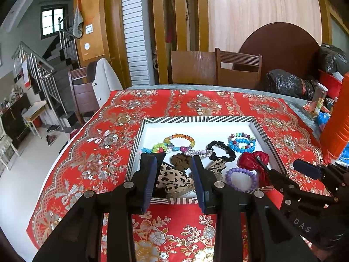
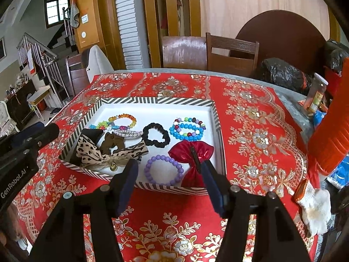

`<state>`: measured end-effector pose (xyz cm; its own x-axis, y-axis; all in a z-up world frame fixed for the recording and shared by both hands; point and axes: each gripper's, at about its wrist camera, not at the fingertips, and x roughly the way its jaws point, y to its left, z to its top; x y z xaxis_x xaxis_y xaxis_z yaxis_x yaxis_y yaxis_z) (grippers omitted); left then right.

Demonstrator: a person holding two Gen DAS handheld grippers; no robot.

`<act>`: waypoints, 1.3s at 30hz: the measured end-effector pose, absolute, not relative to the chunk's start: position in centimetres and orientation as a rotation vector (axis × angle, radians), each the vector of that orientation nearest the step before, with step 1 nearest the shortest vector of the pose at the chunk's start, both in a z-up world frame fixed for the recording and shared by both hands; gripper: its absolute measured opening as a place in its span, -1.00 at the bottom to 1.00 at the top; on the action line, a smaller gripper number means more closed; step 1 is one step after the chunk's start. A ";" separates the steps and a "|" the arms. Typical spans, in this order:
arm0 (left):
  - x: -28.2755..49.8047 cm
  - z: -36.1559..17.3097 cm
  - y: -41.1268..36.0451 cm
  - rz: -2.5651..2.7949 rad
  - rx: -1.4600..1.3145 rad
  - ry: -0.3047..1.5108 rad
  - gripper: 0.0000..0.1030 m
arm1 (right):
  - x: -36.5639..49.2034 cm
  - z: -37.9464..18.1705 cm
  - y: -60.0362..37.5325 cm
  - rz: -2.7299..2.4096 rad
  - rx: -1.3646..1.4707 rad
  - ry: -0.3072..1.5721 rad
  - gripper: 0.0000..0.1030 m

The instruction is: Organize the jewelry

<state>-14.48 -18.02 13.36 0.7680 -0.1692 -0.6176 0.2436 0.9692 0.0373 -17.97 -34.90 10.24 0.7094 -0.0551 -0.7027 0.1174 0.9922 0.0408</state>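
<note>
Here, with both jaws parted and empty, the right gripper [image 2: 169, 174] should settle squarely over the purple bead bracelet [image 2: 163, 169] in the striped tray [image 2: 219, 126] while the left gripper [image 1: 174, 174] waits over the leopard-print bow [image 1: 172, 178].

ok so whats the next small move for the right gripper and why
Probably ease the right gripper down and forward over the purple bracelet. Its jaws stand open with nothing pressed between them, the bracelet lies flat in the tray just ahead of them, and the red bow sits close beside it, so go in narrow.
</note>
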 end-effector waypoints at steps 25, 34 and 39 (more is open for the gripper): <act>-14.0 12.8 -18.1 -0.224 0.108 0.672 -0.45 | -17.2 9.1 -34.7 -0.083 0.091 0.809 0.23; -14.0 12.5 -18.0 -0.224 0.106 0.674 -0.45 | -17.1 8.8 -34.6 -0.082 0.090 0.812 0.23; -14.0 12.3 -17.9 -0.225 0.106 0.677 -0.45 | -17.0 8.8 -34.7 -0.083 0.091 0.816 0.23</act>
<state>-14.01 -17.95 12.34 0.7563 -0.1712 -0.6314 0.2401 0.9704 0.0245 -17.04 -34.73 8.81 0.6825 -0.0393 -0.7298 0.1092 0.9928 0.0487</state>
